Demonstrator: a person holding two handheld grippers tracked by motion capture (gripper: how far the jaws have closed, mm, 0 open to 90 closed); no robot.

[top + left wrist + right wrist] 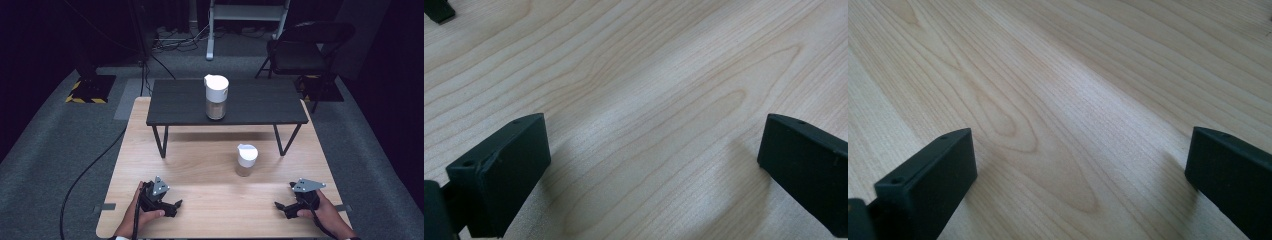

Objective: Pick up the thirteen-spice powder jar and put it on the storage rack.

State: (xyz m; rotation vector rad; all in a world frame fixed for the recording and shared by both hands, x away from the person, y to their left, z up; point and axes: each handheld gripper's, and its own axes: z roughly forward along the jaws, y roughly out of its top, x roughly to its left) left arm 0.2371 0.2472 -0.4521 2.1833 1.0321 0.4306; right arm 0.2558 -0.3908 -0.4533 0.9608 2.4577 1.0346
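A tall white-lidded jar (216,97) stands upright on a low black shelf (250,107) at the back of the wooden table (210,200). A smaller white-lidded jar (245,160) stands on the wood in front of the shelf, right of centre. My left gripper (176,206) rests near the front left edge, held by a hand, and my right gripper (279,207) near the front right. Both point inward over bare wood. In the left gripper view the left gripper (651,165) is open with nothing between its jaws. The right gripper (1078,175) is likewise open over wood.
Grey carpet surrounds the table. A black folding chair (305,47) stands at the back right, a white stand (247,20) behind the shelf, and cables (95,160) run along the floor on the left.
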